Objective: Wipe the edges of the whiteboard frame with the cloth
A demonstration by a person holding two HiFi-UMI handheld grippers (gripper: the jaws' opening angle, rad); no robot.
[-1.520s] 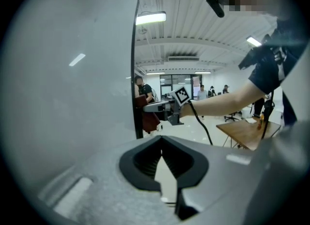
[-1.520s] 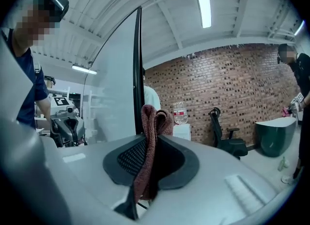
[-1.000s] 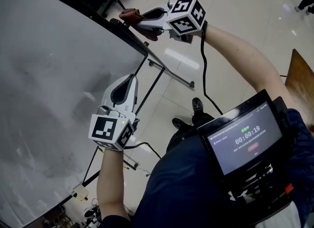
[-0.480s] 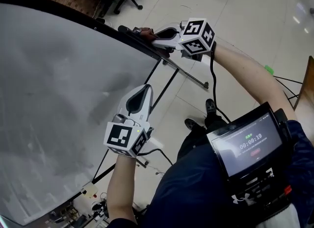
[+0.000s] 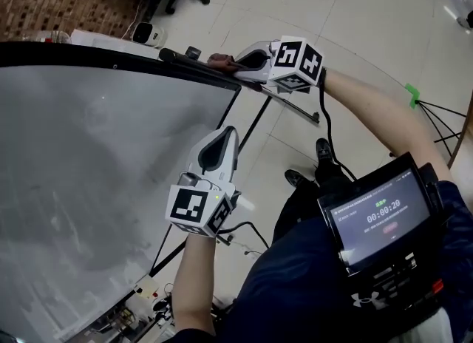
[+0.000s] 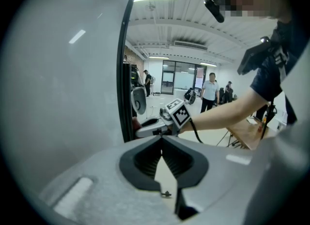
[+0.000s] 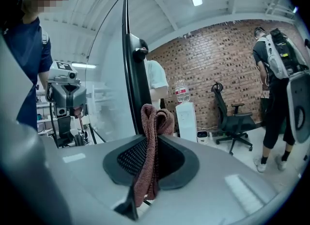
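The whiteboard (image 5: 89, 186) fills the left of the head view, its black frame (image 5: 111, 59) running along the top edge to a corner. My right gripper (image 5: 235, 60) is shut on a folded brown cloth (image 5: 217, 59), which lies against the frame just short of that corner. In the right gripper view the cloth (image 7: 154, 122) bunches out between the jaws, right beside the frame's edge (image 7: 133, 73). My left gripper (image 5: 225, 133) hovers by the board's side edge, shut and holding nothing. From the left gripper view I see the frame (image 6: 127, 73) and the right gripper (image 6: 145, 131).
The board's stand legs (image 5: 288, 109) reach across the tiled floor below the corner. A black office chair (image 7: 232, 117), a water dispenser (image 7: 186, 117) and a person with a backpack (image 7: 276, 73) are beyond the board. A screen (image 5: 377, 216) hangs on my chest.
The right gripper with the cloth has come down from above the corner onto the top frame edge. The head view has swung to show more of that edge. The left gripper stays by the side edge.
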